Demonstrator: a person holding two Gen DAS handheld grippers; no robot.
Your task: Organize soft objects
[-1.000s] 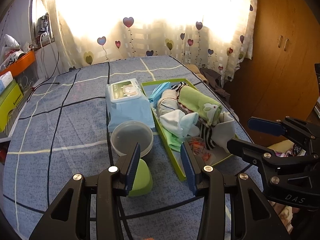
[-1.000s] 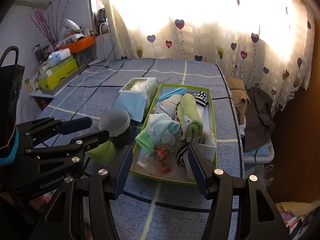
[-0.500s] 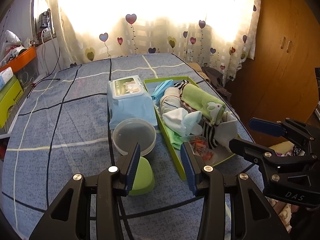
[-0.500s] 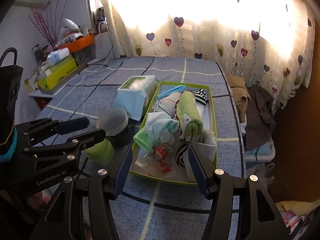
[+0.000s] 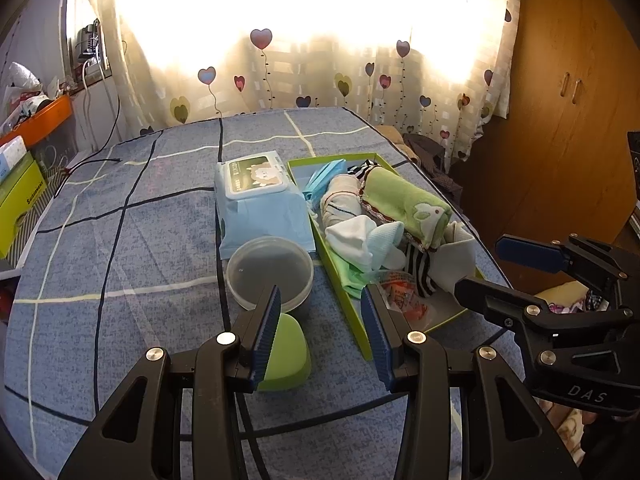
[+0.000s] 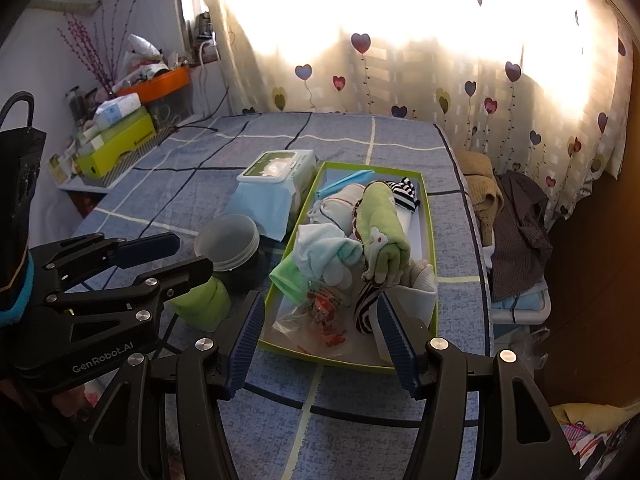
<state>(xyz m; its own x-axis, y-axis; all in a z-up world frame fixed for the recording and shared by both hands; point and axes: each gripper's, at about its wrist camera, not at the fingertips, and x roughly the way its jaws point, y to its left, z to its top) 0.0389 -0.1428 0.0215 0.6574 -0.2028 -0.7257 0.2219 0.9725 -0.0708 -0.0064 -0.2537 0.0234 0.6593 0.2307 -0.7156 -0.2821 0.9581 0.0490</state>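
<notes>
1. State of jaws: my left gripper (image 5: 320, 312) stands wide with nothing between the pads; my right gripper (image 6: 320, 320) likewise stands wide and empty. Both hover near the front edge of the bed (image 5: 120, 240).
2. Location of goods: the soft objects lie heaped in the green tray (image 6: 430, 216), right of centre on the bed.
3. Handling, judged: the rolled green towel (image 6: 380, 228), the white socks (image 5: 352, 236) and the striped sock (image 6: 366, 300) look light, limp and compressible. They should bunch rather than slip. I would pinch the towel across the middle of its roll, and a sock at its bulkiest fold.
4. Caution: a crinkly plastic packet (image 6: 320, 316) lies at the near end of the tray, touching the striped sock; it may drag along.
5. Surroundings: wipes pack (image 5: 260, 200), lidded round container (image 5: 270, 270) and green case (image 5: 288, 354) sit just left of the tray.
6. Obstruction: the tray's low wall hampers a sideways approach; from above the heap is free.
</notes>
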